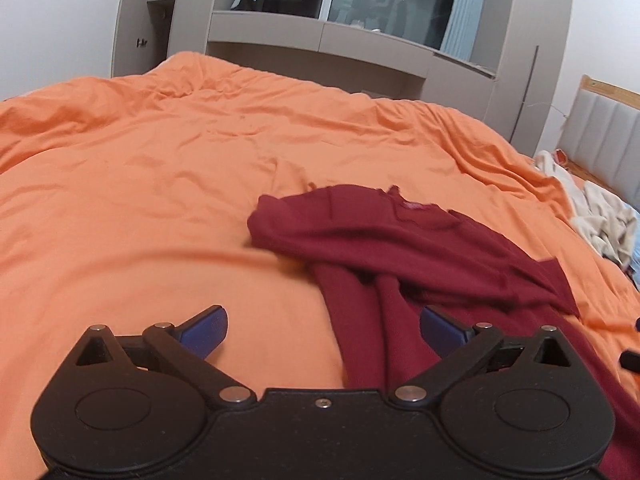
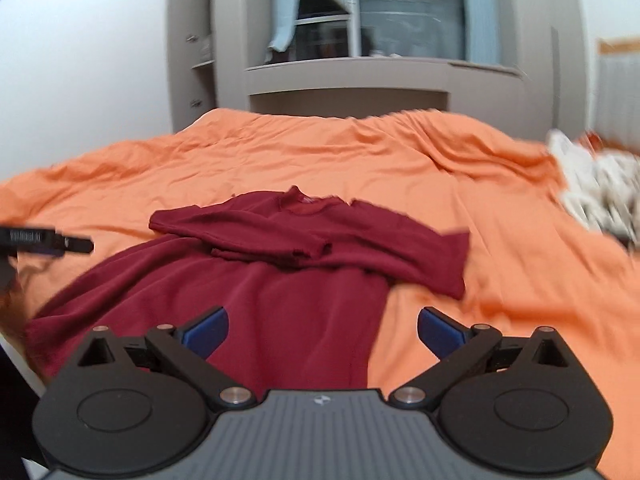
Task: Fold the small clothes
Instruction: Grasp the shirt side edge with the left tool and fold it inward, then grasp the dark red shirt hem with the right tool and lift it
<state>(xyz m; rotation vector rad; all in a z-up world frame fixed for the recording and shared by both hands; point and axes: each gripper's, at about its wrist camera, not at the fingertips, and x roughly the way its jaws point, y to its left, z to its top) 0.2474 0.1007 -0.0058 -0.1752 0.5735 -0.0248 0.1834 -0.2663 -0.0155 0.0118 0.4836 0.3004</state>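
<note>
One dark red shirt (image 2: 280, 280) on the bed (image 2: 480, 184); both hand-held grippers, left (image 1: 323, 330) and right (image 2: 323, 330), spread wide, nothing gripped; right view alone shows the shirt whole.

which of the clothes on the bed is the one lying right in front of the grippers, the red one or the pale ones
The dark red garment, spread on the orange duvet just ahead of both open grippers. The pale crumpled clothes lie heaped far off by the right edge.

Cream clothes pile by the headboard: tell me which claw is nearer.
Right. The right claw is over the maroon shirt, the cream clothes pile off to its right; the left claw is further left, at the shirt's left edge.
</note>
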